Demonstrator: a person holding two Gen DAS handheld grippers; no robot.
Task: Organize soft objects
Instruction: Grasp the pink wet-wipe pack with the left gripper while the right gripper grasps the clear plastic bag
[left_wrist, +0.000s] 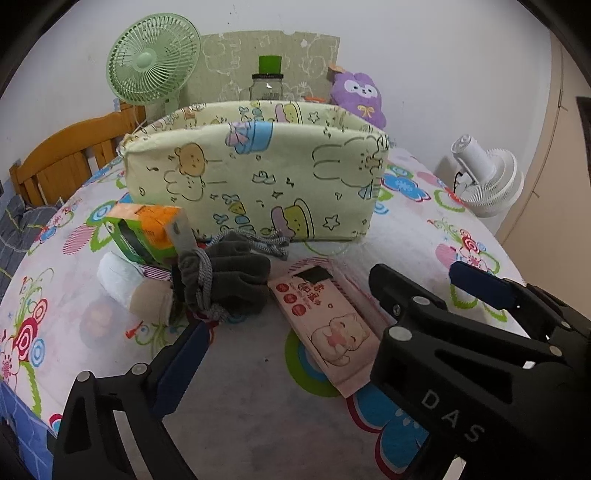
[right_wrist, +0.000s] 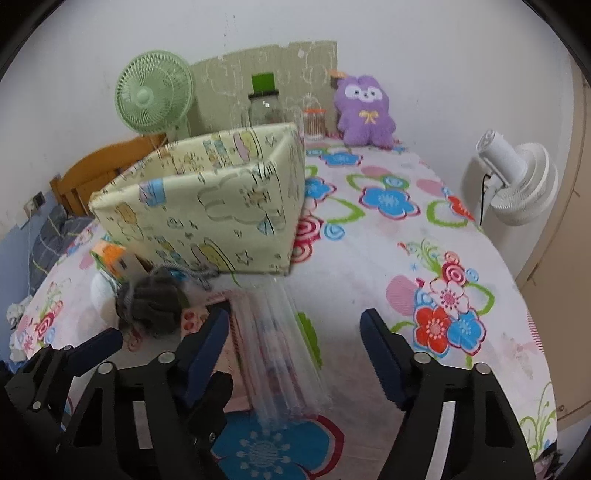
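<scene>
**Both grippers spread above the soft pile, nothing held**

Left gripper (left_wrist: 328, 306) – jaws wide apart, nothing clamped. Between its fingers on the bedsheet (left_wrist: 406, 236) lies the pink wipes pack (left_wrist: 328, 321), flat, long side running away from the gripper. The gripper's left blue pad (left_wrist: 184, 365) ends just by the grey drawstring pouch (left_wrist: 225, 280), contact cannot be told. Left of the pouch: a white rolled cloth (left_wrist: 118, 275) and a beige roll (left_wrist: 153, 302), touching each other. Behind those, an orange-green carton (left_wrist: 151, 230), tilted. Straight ahead past all of it stands the fabric storage bin (left_wrist: 258, 177), upright, open top.

Right gripper (right_wrist: 295, 332) – jaws apart, gripping nothing. Between its fingers lies a clear plastic-wrapped pack (right_wrist: 284, 350), blurred, contents unclear; no pad presses on it. The left gripper shows at lower left in the right wrist view.

Far behind the bin: green fan (left_wrist: 153, 59), glass jar (left_wrist: 266, 86), purple plush (left_wrist: 358, 96) by the wall. Off to the right, beside the bed – a white fan (left_wrist: 487, 177).
</scene>
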